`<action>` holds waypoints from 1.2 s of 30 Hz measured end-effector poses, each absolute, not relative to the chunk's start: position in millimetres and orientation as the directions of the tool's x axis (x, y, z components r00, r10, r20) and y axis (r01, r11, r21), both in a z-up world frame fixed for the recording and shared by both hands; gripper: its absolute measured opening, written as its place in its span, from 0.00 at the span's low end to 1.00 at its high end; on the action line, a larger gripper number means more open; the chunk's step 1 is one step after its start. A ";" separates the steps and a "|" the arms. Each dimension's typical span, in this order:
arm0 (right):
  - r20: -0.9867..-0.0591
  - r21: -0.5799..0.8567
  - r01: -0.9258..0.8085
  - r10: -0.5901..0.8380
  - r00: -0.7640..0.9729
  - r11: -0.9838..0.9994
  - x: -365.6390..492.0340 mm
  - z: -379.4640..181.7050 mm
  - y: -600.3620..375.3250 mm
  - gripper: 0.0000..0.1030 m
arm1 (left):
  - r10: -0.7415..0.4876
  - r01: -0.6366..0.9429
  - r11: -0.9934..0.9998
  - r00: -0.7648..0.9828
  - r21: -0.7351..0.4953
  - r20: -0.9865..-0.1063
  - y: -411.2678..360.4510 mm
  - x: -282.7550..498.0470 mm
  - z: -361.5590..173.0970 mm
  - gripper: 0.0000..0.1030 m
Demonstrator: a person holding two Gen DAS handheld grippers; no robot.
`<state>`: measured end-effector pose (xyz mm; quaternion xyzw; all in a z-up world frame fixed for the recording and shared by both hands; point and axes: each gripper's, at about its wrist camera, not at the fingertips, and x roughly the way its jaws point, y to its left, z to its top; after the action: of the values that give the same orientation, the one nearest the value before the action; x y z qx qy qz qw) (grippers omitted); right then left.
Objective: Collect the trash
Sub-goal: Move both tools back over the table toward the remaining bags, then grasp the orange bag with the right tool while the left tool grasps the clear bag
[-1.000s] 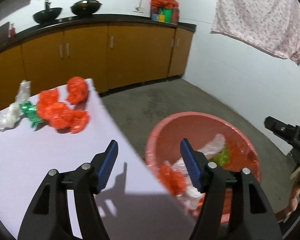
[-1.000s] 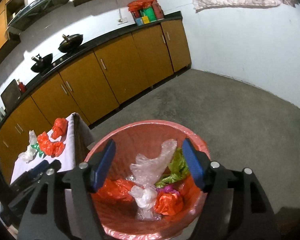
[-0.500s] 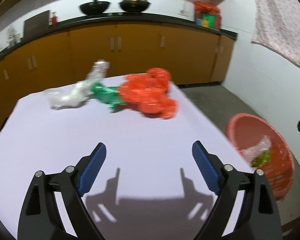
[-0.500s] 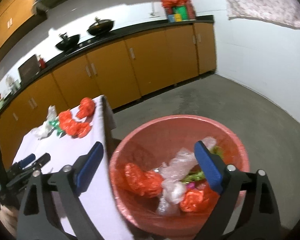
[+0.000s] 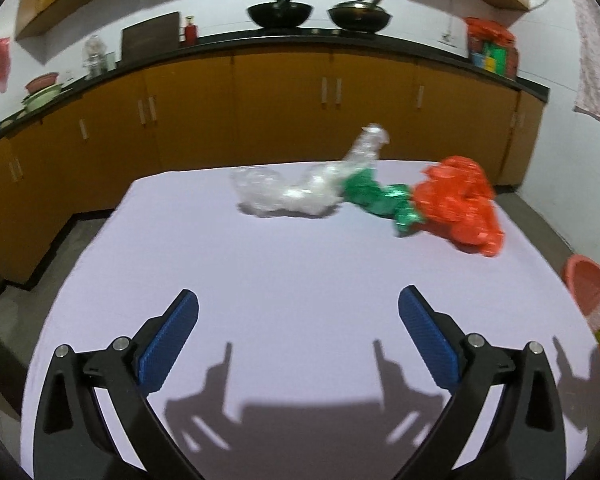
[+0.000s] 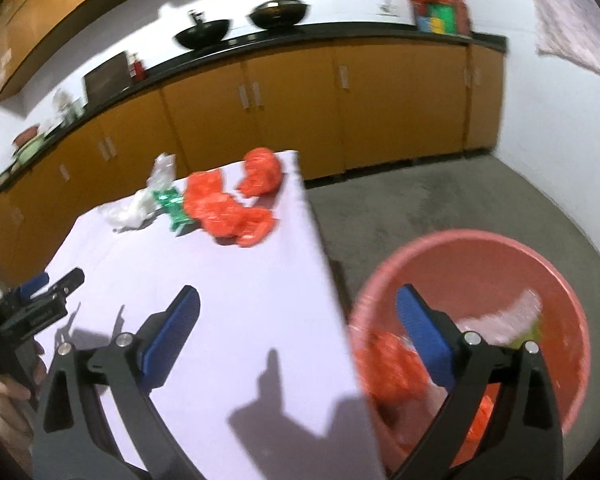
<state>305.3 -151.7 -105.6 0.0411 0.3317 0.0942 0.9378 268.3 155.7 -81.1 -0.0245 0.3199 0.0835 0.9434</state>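
Note:
On the white table lie crumpled clear plastic, a green wrapper and red plastic bags in a row near the far edge. My left gripper hovers over the table's near part, its jaws still opening, nothing between them. My right gripper straddles the table's right edge and the pink basin on the floor, jaws still opening and empty. The basin holds red, clear and green trash. The right wrist view also shows the red bags and the left gripper at the left.
Orange cabinets under a black counter run along the back wall, with two woks on top. Grey floor lies right of the table. A patterned cloth hangs on the right wall. A hand holds the left gripper.
Both grippers swung left from the basin toward the table and their jaws widened. The left wrist view now faces the trash on the table; the basin slid to the right edge.

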 end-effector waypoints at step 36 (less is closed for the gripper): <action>-0.704 0.094 -0.315 0.287 0.650 0.945 437.7 -152.4 -50.1 0.33 | 0.181 -0.166 0.983 0.786 0.079 -0.591 203.3 401.8 -77.3 0.98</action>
<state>437.7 -50.1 -152.4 -0.0180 0.3842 0.1656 0.9081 401.8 203.3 -77.3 0.0114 0.3137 0.0918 0.9450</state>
